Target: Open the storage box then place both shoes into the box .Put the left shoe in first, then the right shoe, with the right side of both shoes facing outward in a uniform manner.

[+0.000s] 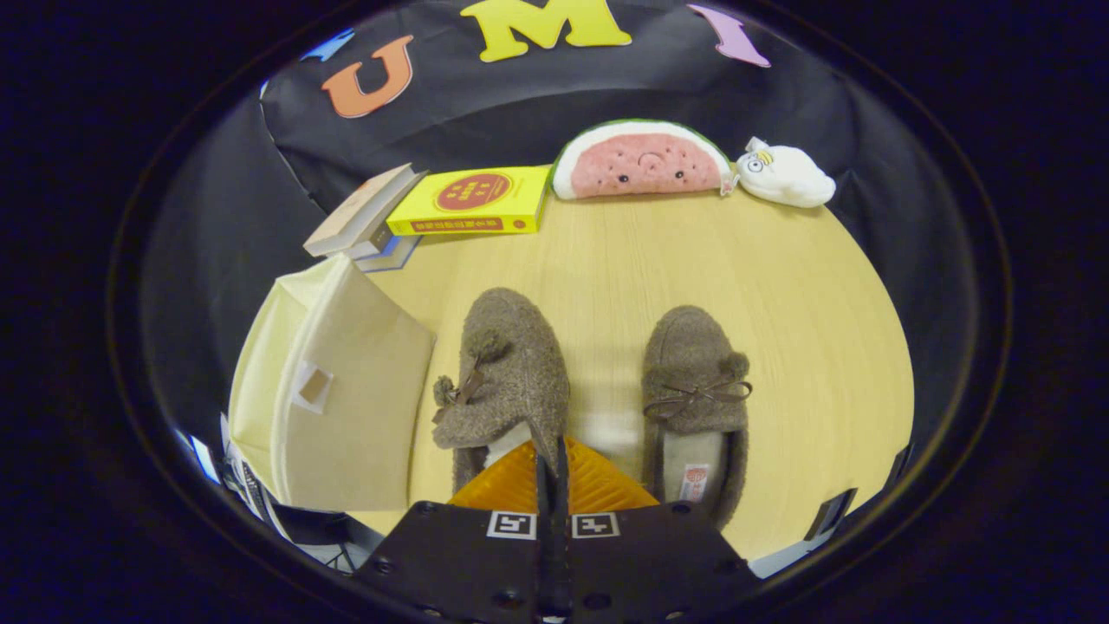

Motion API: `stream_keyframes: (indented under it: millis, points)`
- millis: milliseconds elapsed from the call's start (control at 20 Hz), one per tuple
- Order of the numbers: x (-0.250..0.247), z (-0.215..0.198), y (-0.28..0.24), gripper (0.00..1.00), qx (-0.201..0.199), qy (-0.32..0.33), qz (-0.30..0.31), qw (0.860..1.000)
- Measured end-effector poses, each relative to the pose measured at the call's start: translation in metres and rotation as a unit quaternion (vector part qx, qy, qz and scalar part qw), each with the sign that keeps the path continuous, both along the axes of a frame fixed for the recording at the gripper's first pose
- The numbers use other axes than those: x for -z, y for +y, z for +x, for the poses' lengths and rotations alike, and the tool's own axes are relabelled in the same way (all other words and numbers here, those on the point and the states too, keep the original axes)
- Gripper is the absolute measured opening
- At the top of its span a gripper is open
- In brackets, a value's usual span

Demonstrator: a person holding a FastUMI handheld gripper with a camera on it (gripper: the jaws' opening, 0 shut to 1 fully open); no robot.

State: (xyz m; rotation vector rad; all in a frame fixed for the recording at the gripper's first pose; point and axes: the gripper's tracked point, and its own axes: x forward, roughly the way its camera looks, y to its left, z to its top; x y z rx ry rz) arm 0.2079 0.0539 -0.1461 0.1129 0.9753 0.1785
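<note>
Two brown fuzzy slippers with small bows lie toes-away on the wooden table (pixel 797 295). The left shoe (pixel 507 364) is just ahead of my fingers and leans a little toward the box. My gripper (pixel 552 472) is shut on the right side of its collar, with the fuzzy edge pinched between the fingers. The right shoe (pixel 693 381) rests flat to the right of the fingers, its pale lining and a label showing. A cream fabric storage box (pixel 346 416) stands to the left of the left shoe, with a small tag on its broad panel. Its inside is hidden.
Beyond the shoes, along the back of the table, lie a yellow book (pixel 472 201), a tilted pale book (pixel 359 212) on another, a watermelon-slice plush (pixel 641 163) and a white plush toy (pixel 784 176). Bare wood stretches between the shoes and these.
</note>
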Motion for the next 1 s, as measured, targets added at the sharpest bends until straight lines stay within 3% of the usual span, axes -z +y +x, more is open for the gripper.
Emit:
stream_keyframes:
  millis: [350, 500, 750, 1000]
  points:
    - [-0.103, -0.016, 0.074, 0.00, -0.009, -0.057, 0.049, 0.997]
    - [-0.123, -0.014, 0.121, 0.00, -0.013, -0.069, 0.084, 0.994]
    - [-0.100, -0.012, 0.201, 0.00, -0.011, -0.040, 0.129, 0.991]
    - [-0.038, -0.013, 0.249, 0.00, 0.006, -0.007, 0.103, 0.995]
